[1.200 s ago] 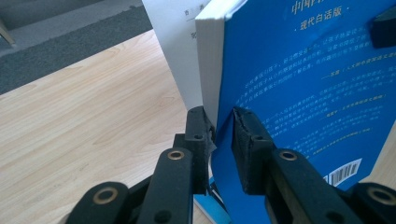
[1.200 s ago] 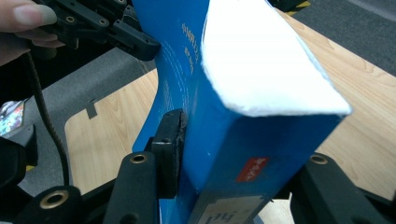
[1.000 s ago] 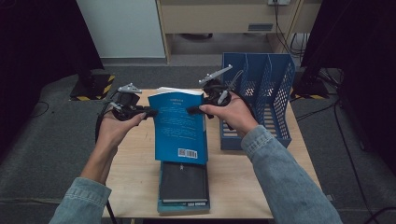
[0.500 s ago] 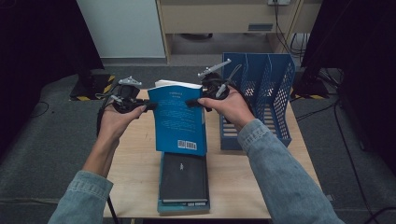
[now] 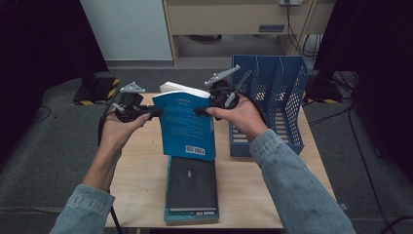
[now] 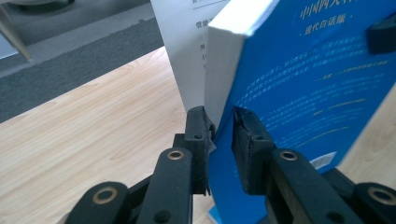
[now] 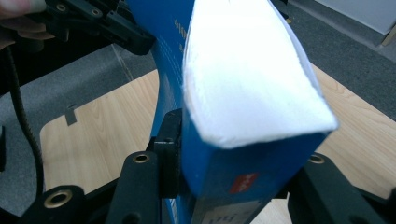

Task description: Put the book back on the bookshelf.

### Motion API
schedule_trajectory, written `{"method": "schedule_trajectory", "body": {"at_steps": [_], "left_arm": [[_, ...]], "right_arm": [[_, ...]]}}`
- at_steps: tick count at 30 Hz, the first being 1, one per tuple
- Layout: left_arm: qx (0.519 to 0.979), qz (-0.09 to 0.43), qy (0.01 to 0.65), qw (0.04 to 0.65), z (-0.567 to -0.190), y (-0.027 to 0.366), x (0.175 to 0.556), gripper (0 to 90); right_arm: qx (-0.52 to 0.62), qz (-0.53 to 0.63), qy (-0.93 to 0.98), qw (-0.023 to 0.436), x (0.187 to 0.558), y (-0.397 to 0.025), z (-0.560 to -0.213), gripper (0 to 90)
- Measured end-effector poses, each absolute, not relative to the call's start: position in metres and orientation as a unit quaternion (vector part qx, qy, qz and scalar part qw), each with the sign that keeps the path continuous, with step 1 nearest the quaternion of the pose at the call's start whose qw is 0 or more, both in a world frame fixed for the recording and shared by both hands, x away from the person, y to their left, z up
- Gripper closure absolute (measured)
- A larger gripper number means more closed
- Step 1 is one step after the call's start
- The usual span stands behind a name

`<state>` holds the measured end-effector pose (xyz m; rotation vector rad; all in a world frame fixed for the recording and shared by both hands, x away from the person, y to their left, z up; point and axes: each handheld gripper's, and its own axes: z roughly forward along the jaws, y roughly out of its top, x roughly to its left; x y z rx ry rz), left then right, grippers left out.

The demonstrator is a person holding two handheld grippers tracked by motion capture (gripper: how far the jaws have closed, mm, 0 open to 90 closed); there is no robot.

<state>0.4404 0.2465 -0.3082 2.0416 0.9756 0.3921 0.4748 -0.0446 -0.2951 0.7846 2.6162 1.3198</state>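
Note:
A blue paperback book hangs upright above the wooden table, its back cover with the barcode facing me. My left gripper is shut on its left edge, my right gripper on its right edge near the spine. In the left gripper view the gripper pinches the blue book at its edge, with a white page standing loose behind. In the right gripper view the gripper clamps the book across its thickness at the spine, and the white page block points away.
A stack of dark books lies flat on the table under the raised book. A blue mesh file organiser with upright slots stands at the right. The left gripper appears at the top left of the right gripper view.
Both grippers have raised the blue book a little and tipped it more upright. Its white top edge now shows. The stack below has not moved.

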Motion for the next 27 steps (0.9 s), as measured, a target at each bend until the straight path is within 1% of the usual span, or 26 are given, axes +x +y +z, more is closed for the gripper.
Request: {"method": "schedule_trajectory", "body": {"at_steps": [5, 9, 13, 17, 27], "left_arm": [[0.81, 0.166, 0.381, 0.414, -0.307, 0.246, 0.423, 76.1], [0.809, 0.165, 0.379, 0.417, -0.308, 0.249, 0.417, 76.2], [0.811, 0.166, 0.374, 0.419, -0.307, 0.247, 0.412, 76.3], [0.812, 0.168, 0.37, 0.418, -0.307, 0.247, 0.409, 76.3], [0.811, 0.165, 0.37, 0.422, -0.306, 0.246, 0.408, 76.5]], "right_arm": [[0.242, 0.424, 0.87, 0.067, 0.456, -0.044, -0.291, 58.8], [0.229, 0.41, 0.88, 0.07, 0.446, -0.039, -0.285, 57.7], [0.216, 0.411, 0.884, 0.06, 0.449, -0.031, -0.279, 55.8], [0.205, 0.404, 0.89, 0.06, 0.45, -0.025, -0.277, 55.9], [0.206, 0.403, 0.89, 0.054, 0.454, -0.026, -0.279, 56.5]]}}
